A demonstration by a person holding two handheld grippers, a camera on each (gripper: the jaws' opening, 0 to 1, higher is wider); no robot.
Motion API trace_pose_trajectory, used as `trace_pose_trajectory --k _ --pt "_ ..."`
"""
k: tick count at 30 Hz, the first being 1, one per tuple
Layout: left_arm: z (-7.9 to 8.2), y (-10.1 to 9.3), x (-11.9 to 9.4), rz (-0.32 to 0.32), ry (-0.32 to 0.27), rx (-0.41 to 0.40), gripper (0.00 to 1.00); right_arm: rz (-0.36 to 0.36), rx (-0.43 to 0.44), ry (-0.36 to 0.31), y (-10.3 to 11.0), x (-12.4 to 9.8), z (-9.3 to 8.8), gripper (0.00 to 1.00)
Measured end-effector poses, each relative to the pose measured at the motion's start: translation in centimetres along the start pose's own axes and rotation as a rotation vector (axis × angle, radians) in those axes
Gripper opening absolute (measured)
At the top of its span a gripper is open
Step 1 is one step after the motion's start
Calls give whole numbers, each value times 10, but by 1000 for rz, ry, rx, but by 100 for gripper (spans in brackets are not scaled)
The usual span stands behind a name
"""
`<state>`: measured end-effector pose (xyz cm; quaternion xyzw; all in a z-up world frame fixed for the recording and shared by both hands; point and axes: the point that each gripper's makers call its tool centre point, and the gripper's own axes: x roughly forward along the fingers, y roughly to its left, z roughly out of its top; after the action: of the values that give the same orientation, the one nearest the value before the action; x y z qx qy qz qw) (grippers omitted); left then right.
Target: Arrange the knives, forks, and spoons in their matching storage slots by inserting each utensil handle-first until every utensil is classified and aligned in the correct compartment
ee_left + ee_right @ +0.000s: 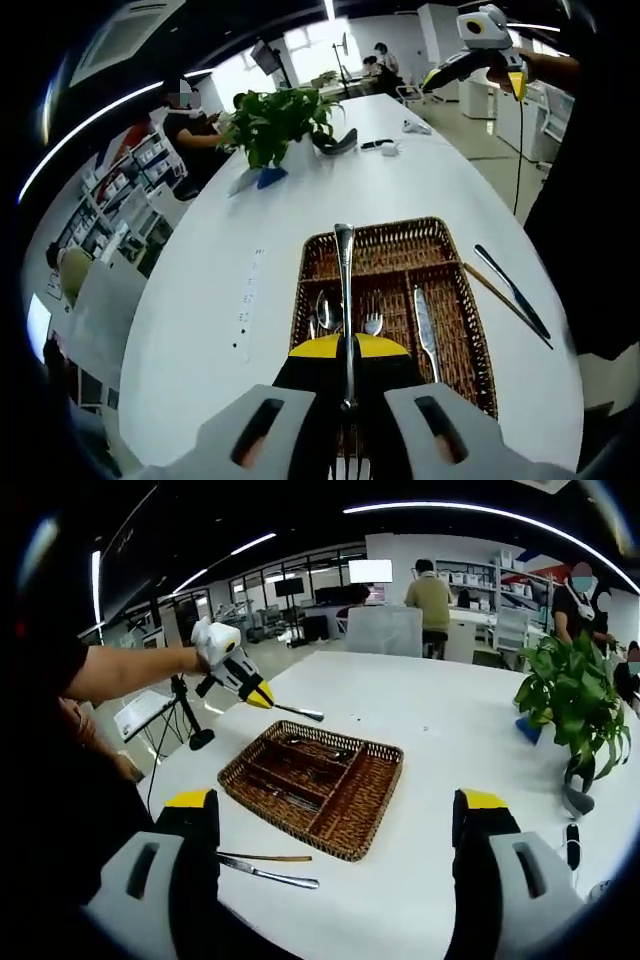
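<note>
My left gripper [347, 350] is shut on a silver fork [344, 290], whose handle points forward over the brown wicker cutlery basket [440, 232] while its tines lie back by the jaws. Inside the basket lie a spoon [325, 310], a fork [373, 322] and a knife [424, 320] in separate slots. In the right gripper view a hand holds the left gripper [255, 695] above the far left of the basket [375, 795]. My right gripper [335, 880] stands open and holds nothing, on the near side of the basket. A knife [268, 872] and a thin wooden stick [265, 857] lie on the table beside the basket.
The long white table [210, 300] carries a potted plant [275, 120], a white socket strip [247, 300] and small dark items [375, 145] at its far end. People sit beyond. The person's arm [120, 670] reaches in from the left.
</note>
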<state>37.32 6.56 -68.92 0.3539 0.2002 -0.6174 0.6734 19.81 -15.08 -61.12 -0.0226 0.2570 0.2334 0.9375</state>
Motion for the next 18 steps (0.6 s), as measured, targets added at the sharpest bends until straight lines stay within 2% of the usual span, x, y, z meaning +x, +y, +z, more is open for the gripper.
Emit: trace_pose_trajectory --k 6,8,11,18 --pt "-2 -5 9 -11 -1 14 1 -4 14 4 -1 2 0 100" --pt "-5 -6 13 -18 3 -4 1 -19 9 2 -5 3 1 100" --pt "-9 -6 18 -21 -2 -19 1 -43 -42 19 -11 3 -2 100" --pt "-21 -15 36 -41 6 -24 1 -39 -24 15 -13 5 1 100"
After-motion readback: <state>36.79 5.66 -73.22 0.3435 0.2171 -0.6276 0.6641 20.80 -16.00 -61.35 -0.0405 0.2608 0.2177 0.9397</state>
